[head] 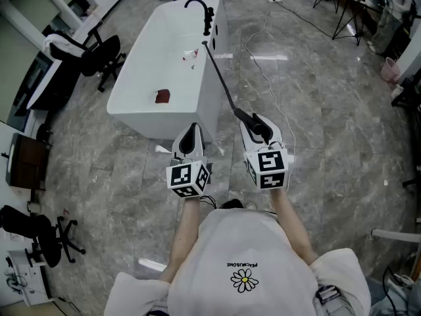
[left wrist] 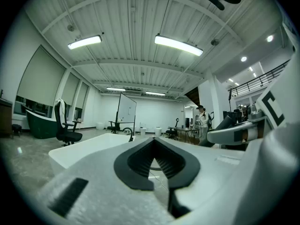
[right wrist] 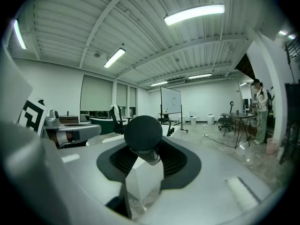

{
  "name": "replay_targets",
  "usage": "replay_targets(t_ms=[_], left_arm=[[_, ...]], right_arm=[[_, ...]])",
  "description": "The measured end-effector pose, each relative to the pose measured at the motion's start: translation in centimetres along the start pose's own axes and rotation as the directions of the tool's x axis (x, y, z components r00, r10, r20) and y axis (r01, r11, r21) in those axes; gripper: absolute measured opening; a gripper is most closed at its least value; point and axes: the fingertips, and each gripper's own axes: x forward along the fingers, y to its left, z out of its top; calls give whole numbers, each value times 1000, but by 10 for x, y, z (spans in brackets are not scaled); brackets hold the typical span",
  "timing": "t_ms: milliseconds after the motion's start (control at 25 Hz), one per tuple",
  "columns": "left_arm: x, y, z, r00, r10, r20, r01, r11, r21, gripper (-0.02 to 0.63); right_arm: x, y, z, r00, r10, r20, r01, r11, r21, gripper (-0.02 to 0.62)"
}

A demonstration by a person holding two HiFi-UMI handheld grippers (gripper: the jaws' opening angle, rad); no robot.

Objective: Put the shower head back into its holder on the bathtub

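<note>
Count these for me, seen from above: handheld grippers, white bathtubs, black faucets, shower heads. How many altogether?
grippers: 2 (left gripper, right gripper)
white bathtub: 1
black faucet: 1
shower head: 1
total: 5

White short-sleeved T-shirt, daisy print, small lettering on front. On left gripper, right gripper: white shells, black pads, black-white marker cubes.

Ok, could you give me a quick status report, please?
Left tool shut, empty. Right tool shut on shower head, hose trailing to bathtub. Nothing seen in the way.
</note>
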Motion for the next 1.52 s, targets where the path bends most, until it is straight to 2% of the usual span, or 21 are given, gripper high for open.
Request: replay_targets(t_ms=[280, 560, 800, 1000, 1240, 1400, 1520], left_arm=[[2, -5, 1, 1000, -6, -11, 6, 1000, -3, 0], [-2, -9, -7, 999, -11, -49, 11, 1000, -1, 0], [-10, -1, -18, 997, 20, -76, -21, 1000, -10, 0], [-5, 7, -30, 993, 46, -110, -48, 999, -21, 0], [46, 19, -36, 995, 44, -90, -50, 997, -60, 0], [87, 13, -37, 1000, -18, -14, 16, 985, -170, 0], [123, 4, -48, 999, -19, -40, 11, 983, -182, 0]], right_arm=[[-4, -3, 0, 1000, -4, -10, 3, 1000, -9, 143], [-8, -8, -4, 1000, -1, -16, 2, 998, 57, 143], [-11, -5, -7, 1000, 6, -6, -6, 999, 32, 143], [-4, -2, -10, 1000, 17, -9, -16, 999, 52, 143], [38, -20, 20, 998, 44, 49, -43, 999, -12, 143], [64, -37, 27, 996, 78, 37, -76, 995, -56, 143], [85, -62, 31, 996, 92, 7, -92, 994, -59, 143]])
